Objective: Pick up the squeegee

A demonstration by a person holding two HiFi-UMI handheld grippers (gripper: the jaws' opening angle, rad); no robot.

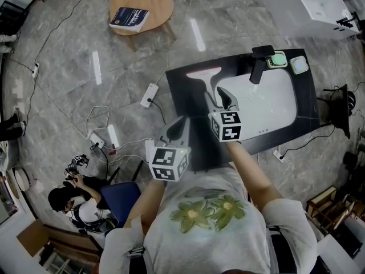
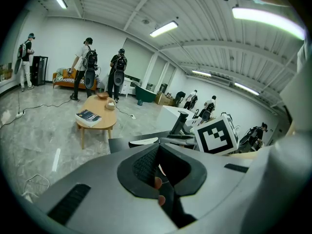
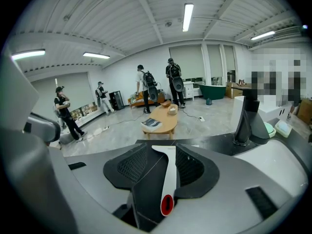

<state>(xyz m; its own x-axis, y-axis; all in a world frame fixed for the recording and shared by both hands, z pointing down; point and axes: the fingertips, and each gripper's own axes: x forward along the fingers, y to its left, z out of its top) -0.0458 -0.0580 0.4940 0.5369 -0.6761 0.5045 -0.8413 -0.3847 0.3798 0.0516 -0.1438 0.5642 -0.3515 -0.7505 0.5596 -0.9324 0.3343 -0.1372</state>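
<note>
The squeegee [image 1: 203, 73] has a pale blade and a white handle, and it stretches over the left part of the black table [image 1: 182, 90]. My right gripper [image 1: 219, 99] is shut on the handle. In the right gripper view the handle [image 3: 168, 179] runs between the dark pads, its red-ringed hanging hole nearest the camera. I cannot tell whether the blade rests on the table. My left gripper [image 1: 181, 123] hangs at the table's near-left corner, jaws together with nothing between them. The left gripper view shows its pads [image 2: 144, 165] meeting, with the squeegee's blade [image 2: 144, 142] beyond.
A white sink basin [image 1: 268, 99] with a black faucet [image 1: 259, 61] fills the table's right side, with two small pale containers [image 1: 278, 59] behind it. A round wooden table [image 1: 159, 7] carries a book [image 1: 130, 19]. Power strips [image 1: 150, 95] and cables lie on the floor. A person [image 1: 80, 201] sits at lower left.
</note>
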